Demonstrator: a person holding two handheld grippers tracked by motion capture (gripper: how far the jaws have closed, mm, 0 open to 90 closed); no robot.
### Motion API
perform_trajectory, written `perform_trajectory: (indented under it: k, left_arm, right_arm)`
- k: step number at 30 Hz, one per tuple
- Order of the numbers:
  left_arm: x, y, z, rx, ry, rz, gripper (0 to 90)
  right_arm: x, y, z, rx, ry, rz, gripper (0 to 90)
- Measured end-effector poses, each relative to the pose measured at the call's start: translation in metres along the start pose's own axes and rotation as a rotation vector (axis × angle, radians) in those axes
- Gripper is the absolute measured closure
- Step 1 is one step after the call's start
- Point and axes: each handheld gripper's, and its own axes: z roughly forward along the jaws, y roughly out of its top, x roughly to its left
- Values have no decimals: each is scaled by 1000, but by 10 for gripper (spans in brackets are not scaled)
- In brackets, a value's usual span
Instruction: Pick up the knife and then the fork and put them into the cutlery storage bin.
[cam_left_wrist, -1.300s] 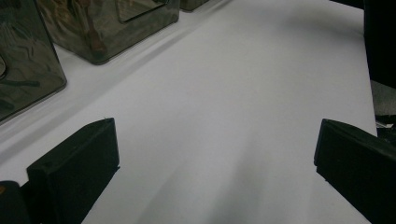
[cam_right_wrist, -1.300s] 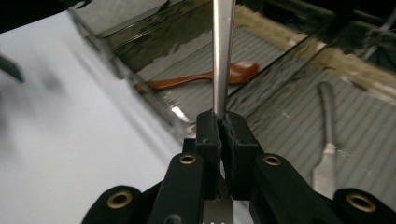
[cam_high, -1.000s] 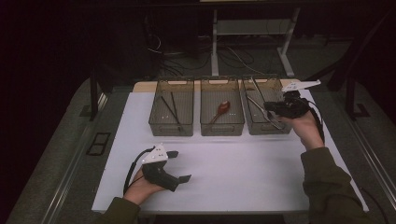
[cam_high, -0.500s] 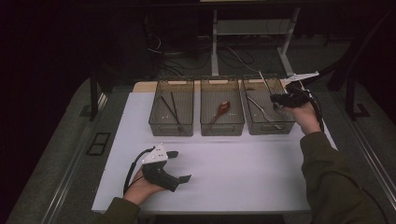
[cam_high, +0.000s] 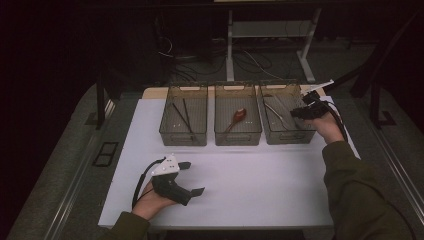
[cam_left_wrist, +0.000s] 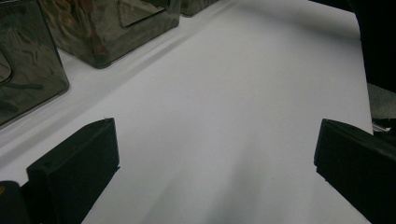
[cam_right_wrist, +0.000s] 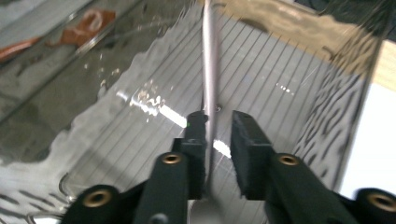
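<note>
White worktop (cam_high: 250, 175) carries three smoky bins in a row; the right bin (cam_high: 287, 136) holds a metal utensil (cam_right_wrist: 208, 70) lying on its floor. Over it, the right gripper (cam_right_wrist: 218, 122) has just been opening, its fingers now parted around the handle, seemingly releasing it. Next likely comes a clean lift away. Near the front edge, the left gripper (cam_high: 192, 177) rests wide open, empty.
</note>
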Motion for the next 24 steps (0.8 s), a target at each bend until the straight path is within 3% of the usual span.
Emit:
perform_trajectory:
  k: [12, 16, 19, 24]
  left_arm:
    - [1, 0, 0, -1, 3, -9, 0]
    - [1, 0, 0, 0, 6, -10, 0]
    - [2, 0, 0, -5, 8, -14, 0]
    - [2, 1, 0, -6, 11, -19, 0]
  right_arm:
    - [3, 2, -12, -77, 49, 56, 452]
    - [5, 0, -15, -102, 80, 82, 411]
    - [9, -2, -18, -124, 74, 87, 380]
    - [16, -11, -24, -173, 128, 79, 338]
